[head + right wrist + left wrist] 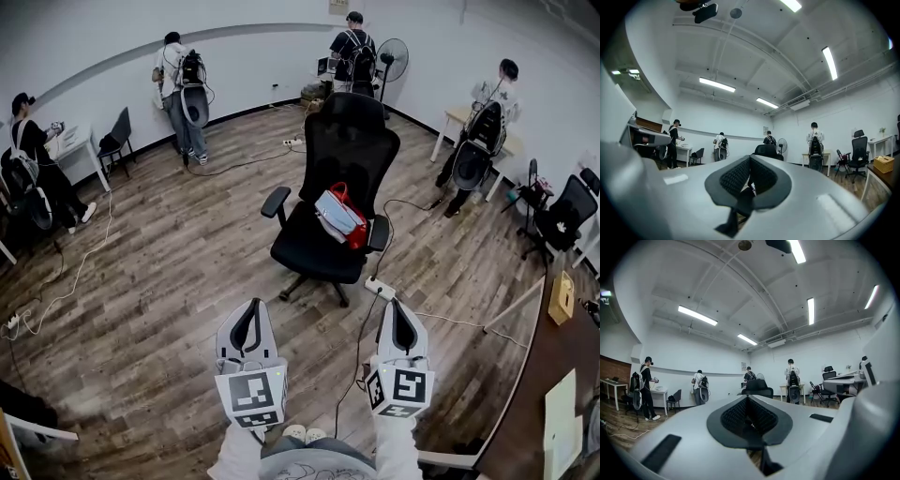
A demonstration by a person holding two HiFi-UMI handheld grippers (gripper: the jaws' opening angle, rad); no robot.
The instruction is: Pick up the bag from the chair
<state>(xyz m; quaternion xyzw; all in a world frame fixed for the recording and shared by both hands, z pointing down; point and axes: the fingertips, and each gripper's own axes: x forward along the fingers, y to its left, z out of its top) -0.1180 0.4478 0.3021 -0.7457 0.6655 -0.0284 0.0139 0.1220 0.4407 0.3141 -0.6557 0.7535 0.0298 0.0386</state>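
Task is judged not started. Left gripper [251, 314] is held clenched with nothing between the jaws, well short of the chair [349, 141]. The red and white bag [342, 217] is seen lying on the seat, untouched. Right gripper [398, 314] is likewise closed on nothing, well apart from it. Approach, opening, grasp and lift are all left.

Ahead of left claw [249, 306] and right claw [397, 306], the bag [341, 217] on the chair [349, 141] seat.

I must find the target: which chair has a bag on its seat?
The black office chair mid-room, holding the red bag; others stand near walls.
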